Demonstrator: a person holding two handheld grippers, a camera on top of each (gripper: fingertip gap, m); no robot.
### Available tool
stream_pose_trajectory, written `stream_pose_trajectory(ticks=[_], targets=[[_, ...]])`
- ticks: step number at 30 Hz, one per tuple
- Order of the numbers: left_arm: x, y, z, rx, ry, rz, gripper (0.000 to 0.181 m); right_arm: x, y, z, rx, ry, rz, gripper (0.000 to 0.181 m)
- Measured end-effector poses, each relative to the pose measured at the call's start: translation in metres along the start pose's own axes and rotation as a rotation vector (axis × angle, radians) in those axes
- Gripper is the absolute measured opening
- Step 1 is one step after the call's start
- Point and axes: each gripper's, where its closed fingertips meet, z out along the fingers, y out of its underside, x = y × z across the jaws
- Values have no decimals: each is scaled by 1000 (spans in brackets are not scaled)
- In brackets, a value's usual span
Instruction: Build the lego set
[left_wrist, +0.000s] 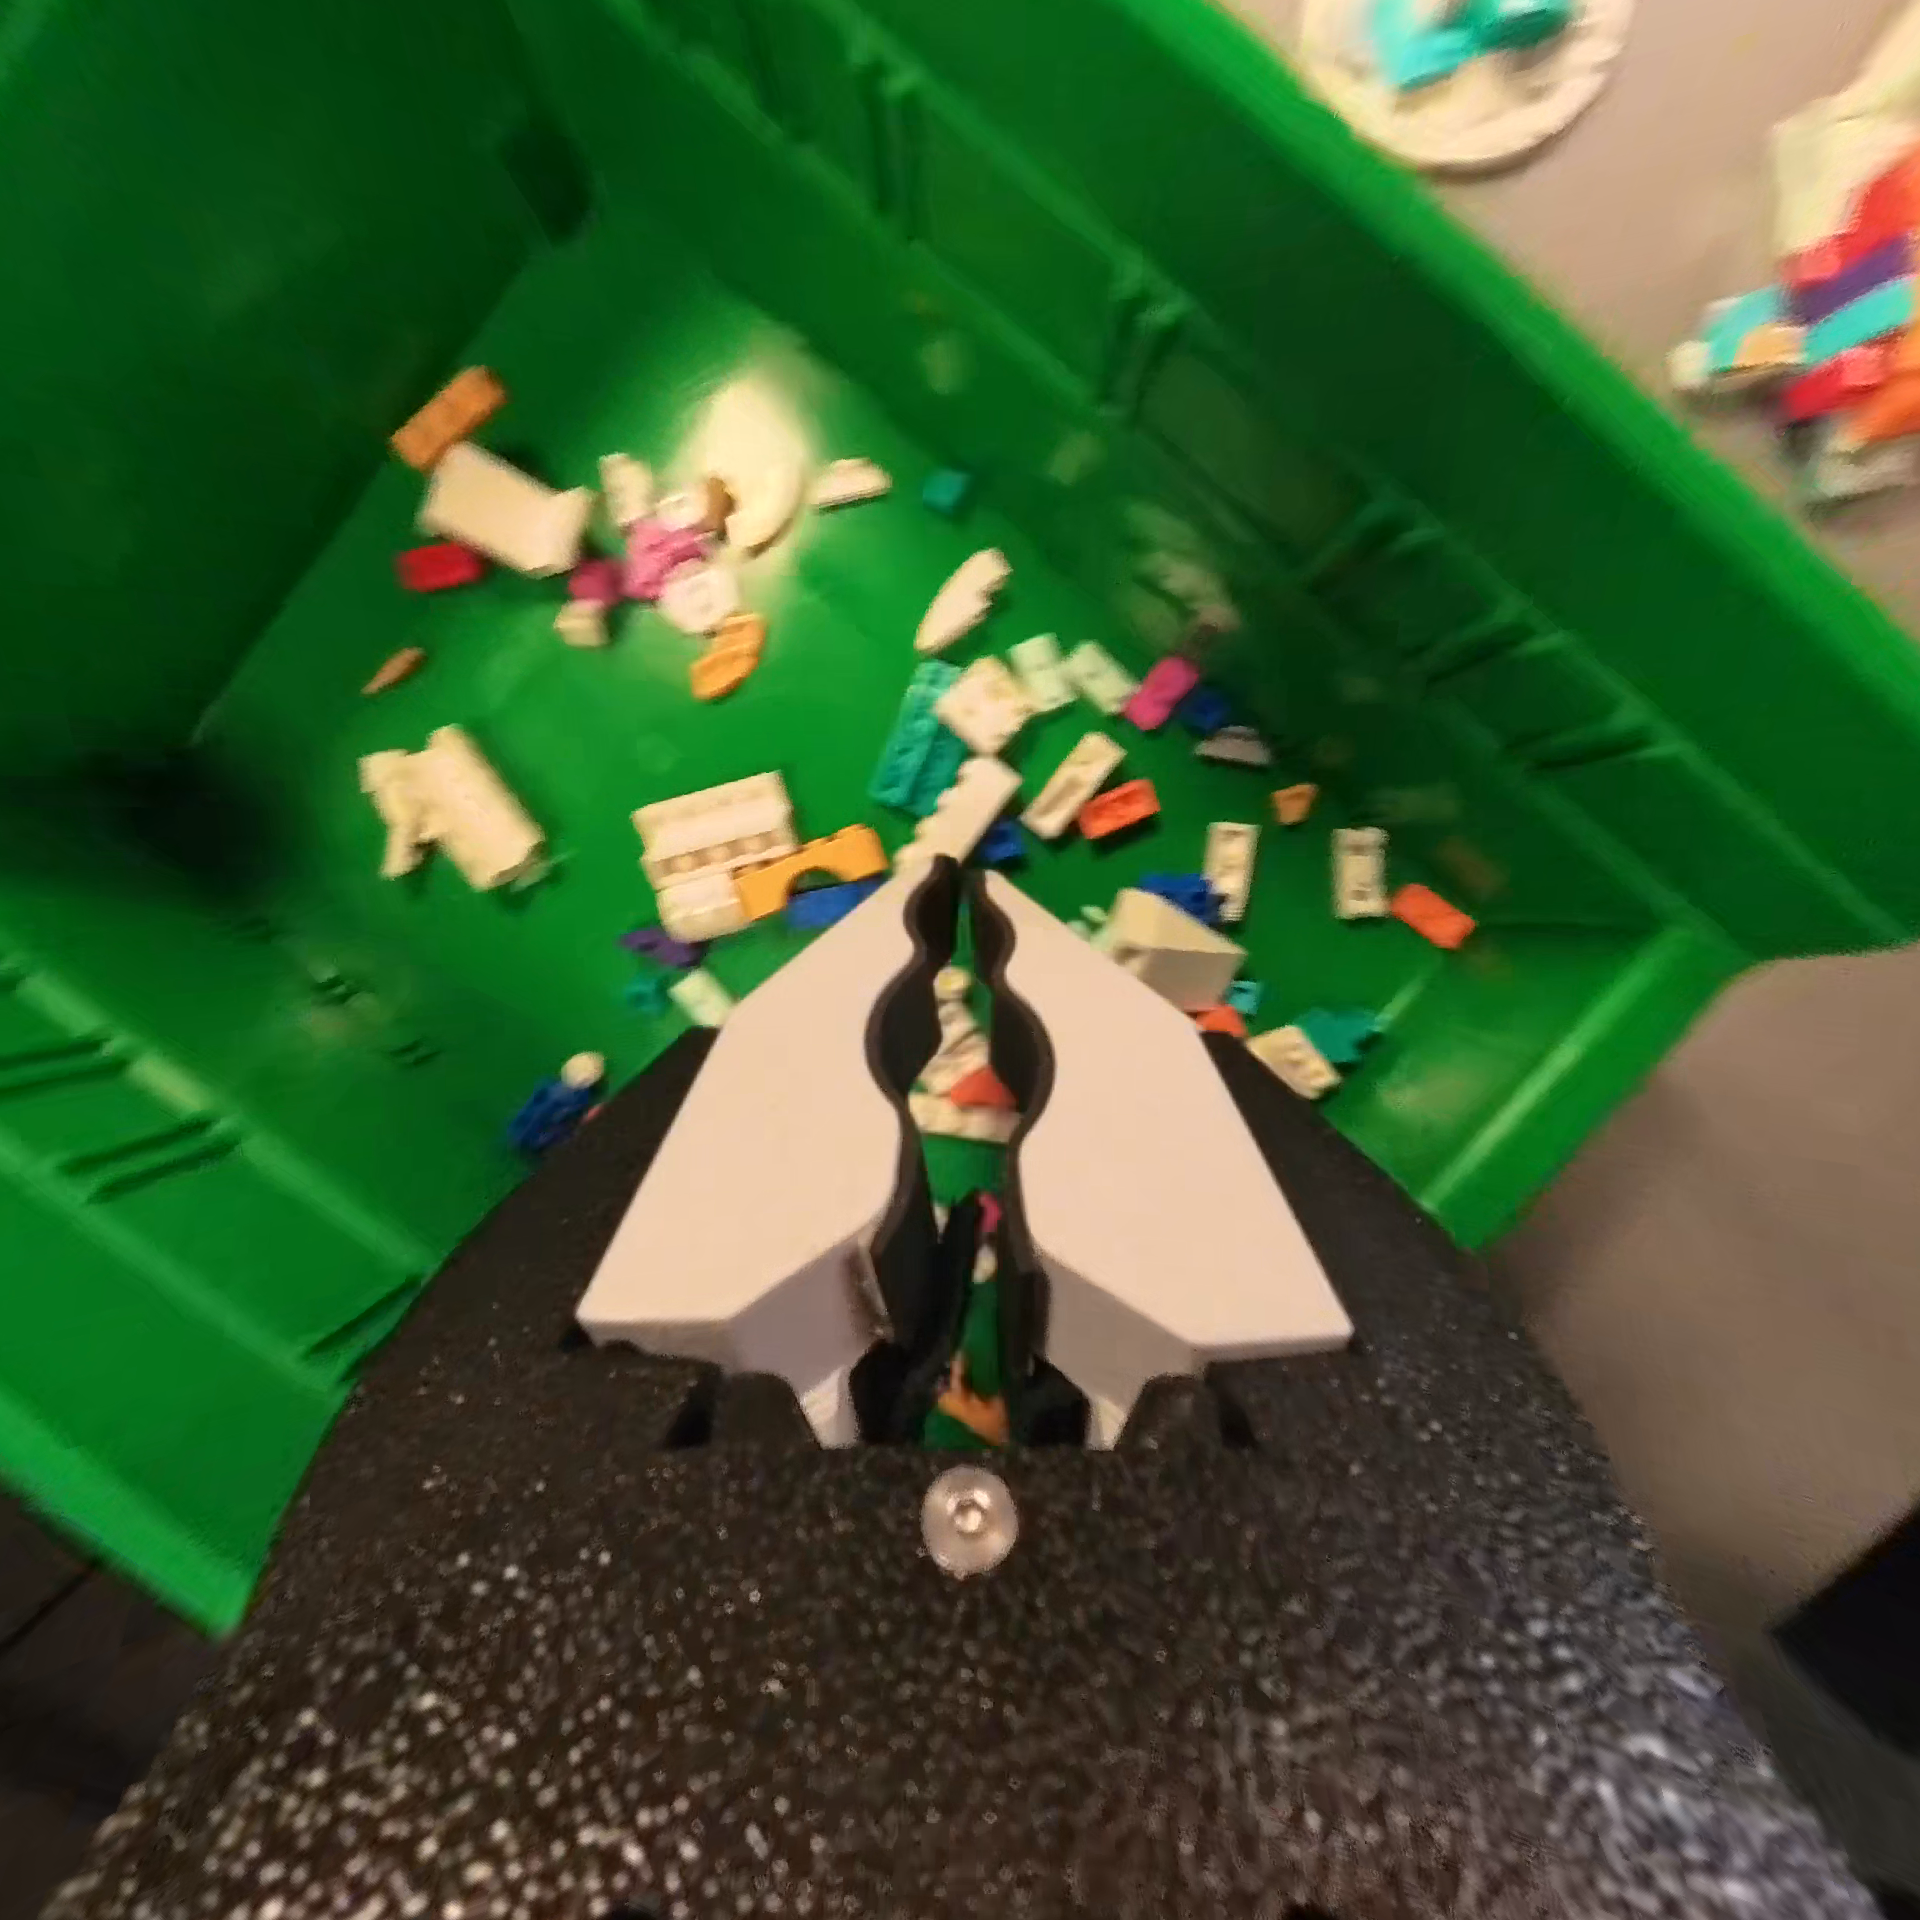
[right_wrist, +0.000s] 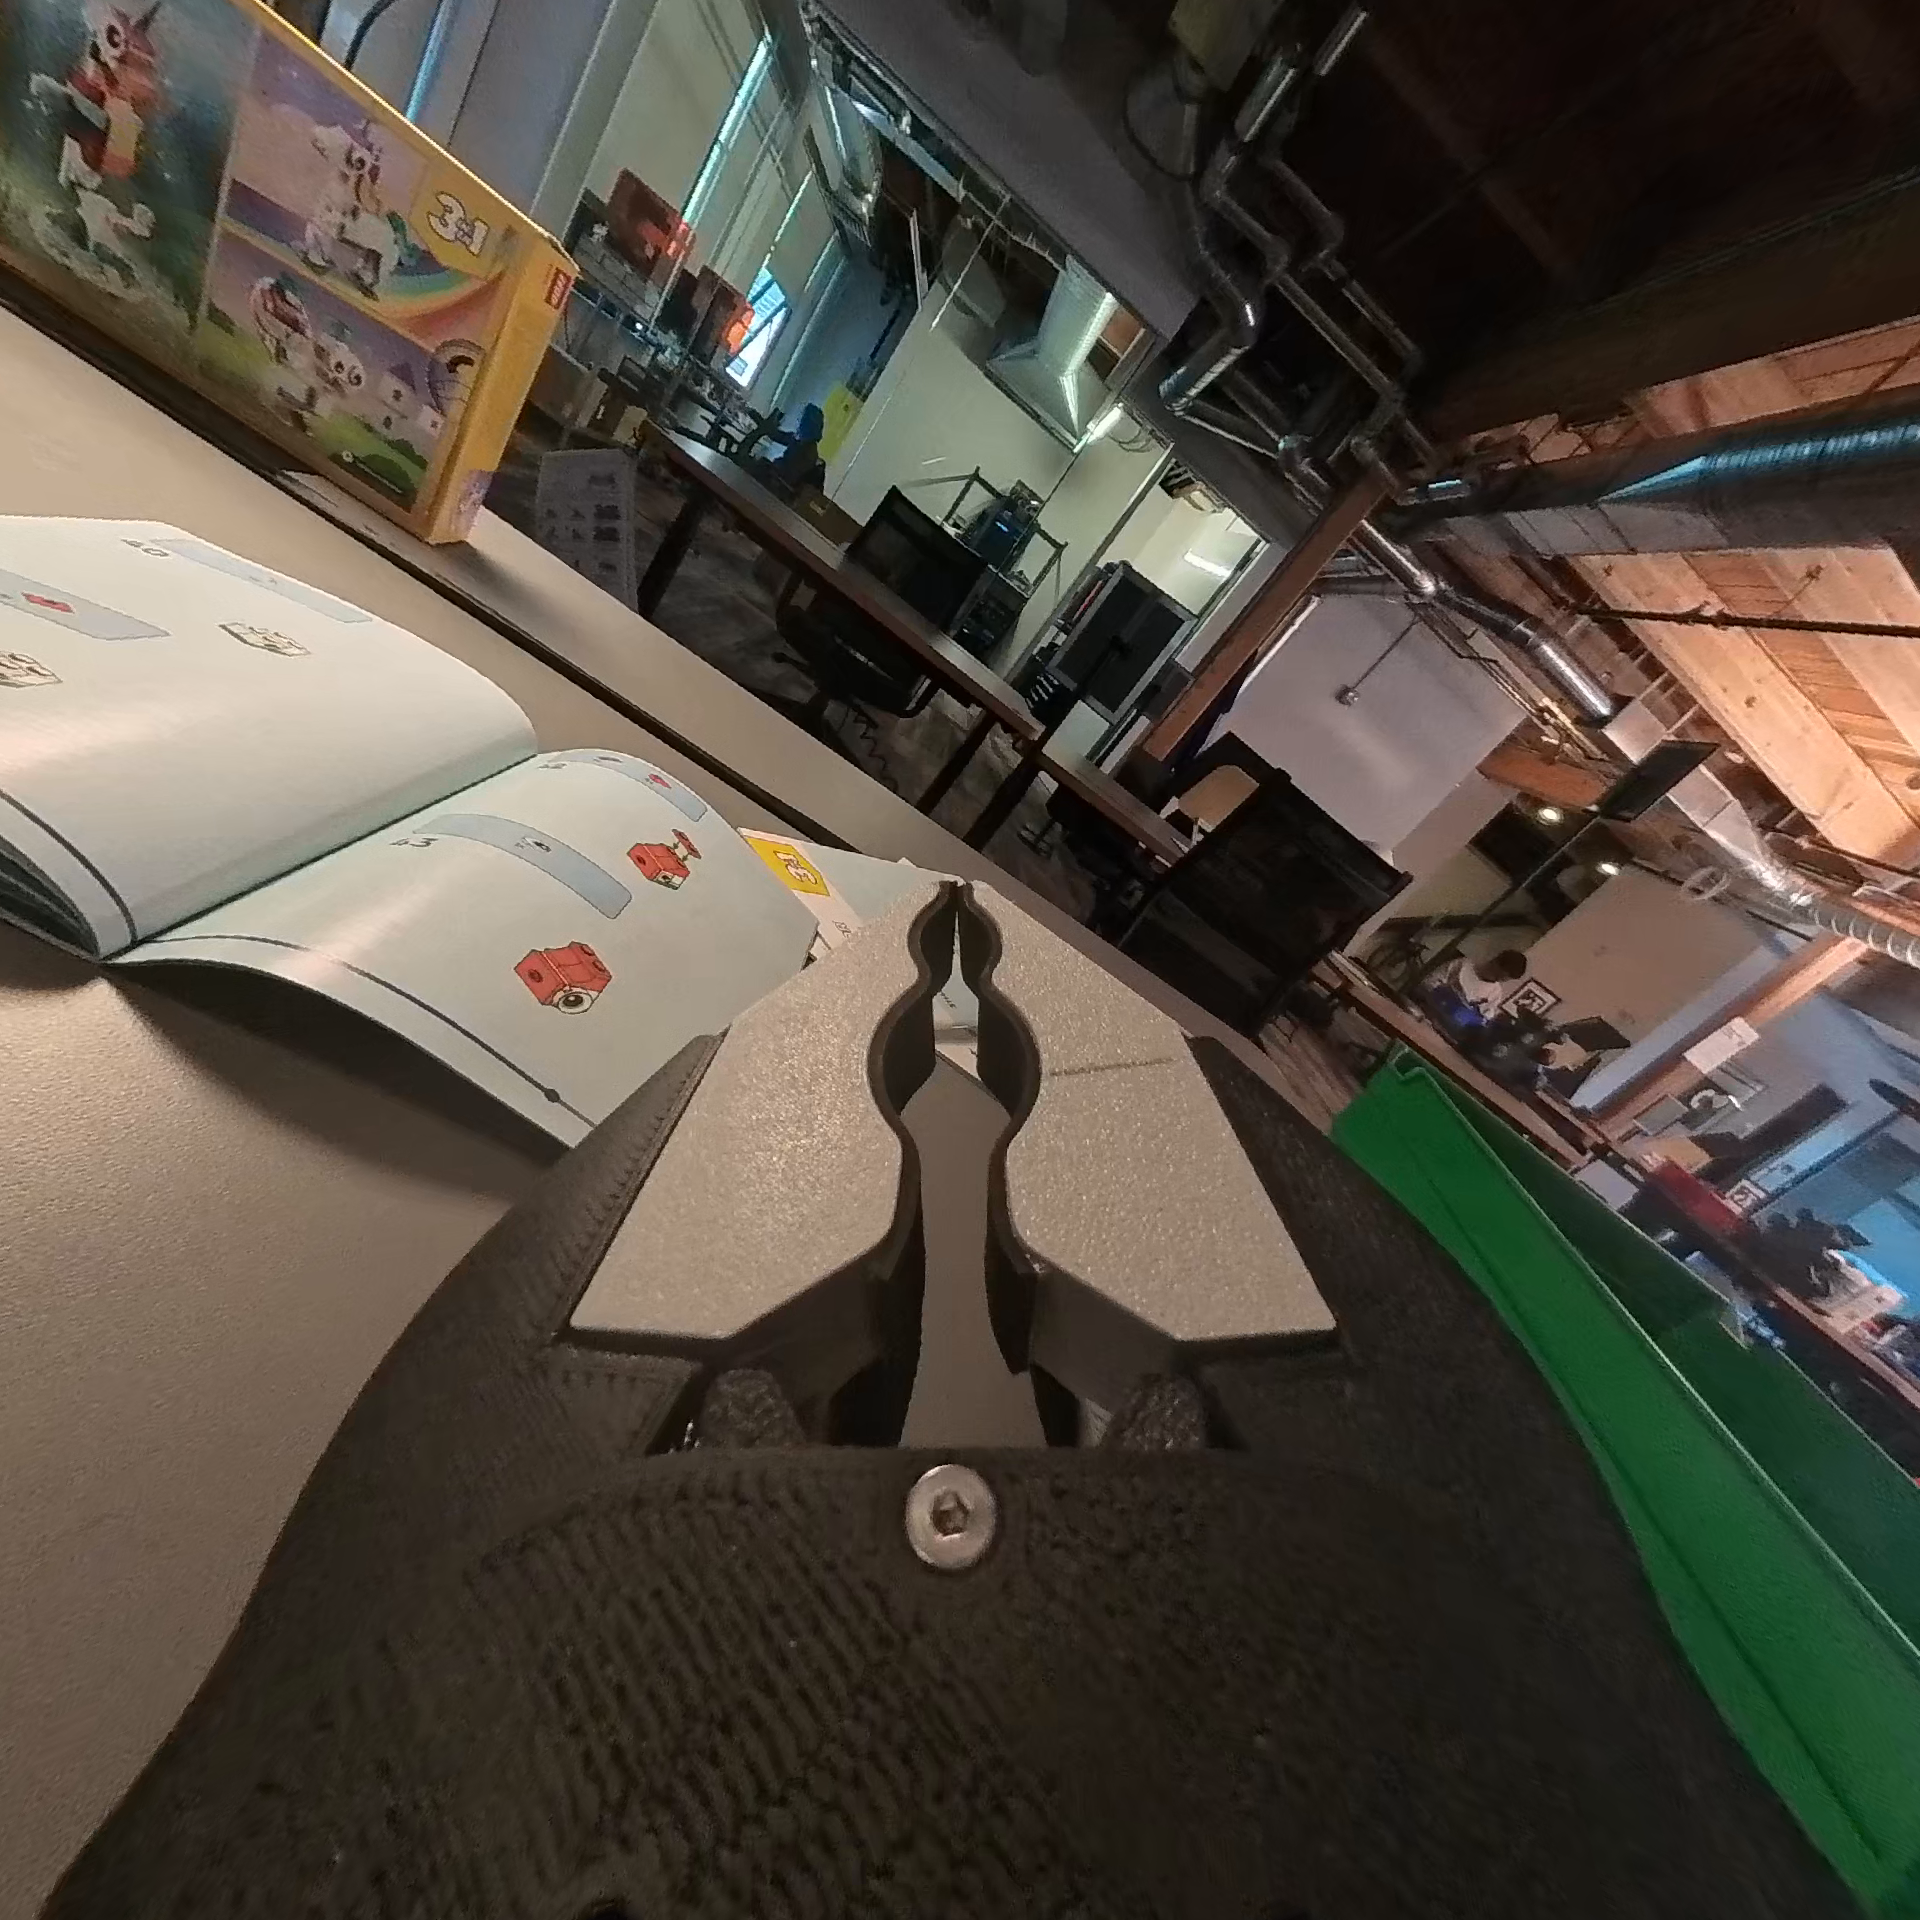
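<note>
In the left wrist view my left gripper (left_wrist: 961, 878) hangs over the green bin (left_wrist: 312, 1039), which holds several loose lego pieces in white, orange, teal, blue and pink. Its fingers are shut on the near end of a thin white lego piece (left_wrist: 977, 805) that sticks out ahead of the tips, above the other pieces. The view is blurred by motion. In the right wrist view my right gripper (right_wrist: 956, 894) is shut with nothing between its tips. It sits low over the grey table (right_wrist: 208, 1247), beside the open instruction booklet (right_wrist: 364, 914).
The lego set box (right_wrist: 312, 270) stands at the table's far edge. The green bin's wall (right_wrist: 1662, 1351) runs along the right of my right gripper. A white paper plate (left_wrist: 1455, 73) with teal pieces and a part-built colourful model (left_wrist: 1829, 343) lie beyond the bin.
</note>
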Motion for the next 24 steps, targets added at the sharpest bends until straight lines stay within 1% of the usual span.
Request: stream_pose_trajectory(ticks=[2,3,5,7,10,12,13,14,15,20,22,24], targets=[[18,-3,3,-2,67,83,0,-1,0,0,-3,-1,-5,0],[24,-4,5,-1,74,165,0,-1,0,1,-5,-3,-9,0],[30,-3,10,-15,27,341,0,-2,1,1,-8,-5,-14,0],[33,-1,13,-40,6,407,0,-2,1,1,-10,-4,-18,0],[39,1,14,-40,46,396,0,-2,1,1,-12,-3,-20,0],[33,3,12,-42,42,352,2,-2,1,1,-12,-4,-21,0],[30,3,11,-39,34,324,12,-3,1,2,-12,-5,-22,0],[26,3,9,-34,21,301,26,-3,1,2,-13,-5,-23,0],[24,4,8,-39,18,287,33,-3,1,2,-13,-6,-24,0],[39,21,3,-97,120,293,47,-3,0,2,-9,-8,-25,0],[43,25,7,-118,130,312,54,-3,0,2,-7,-10,-24,0],[44,30,12,-156,127,338,52,-3,0,1,-5,-10,-22,0]])
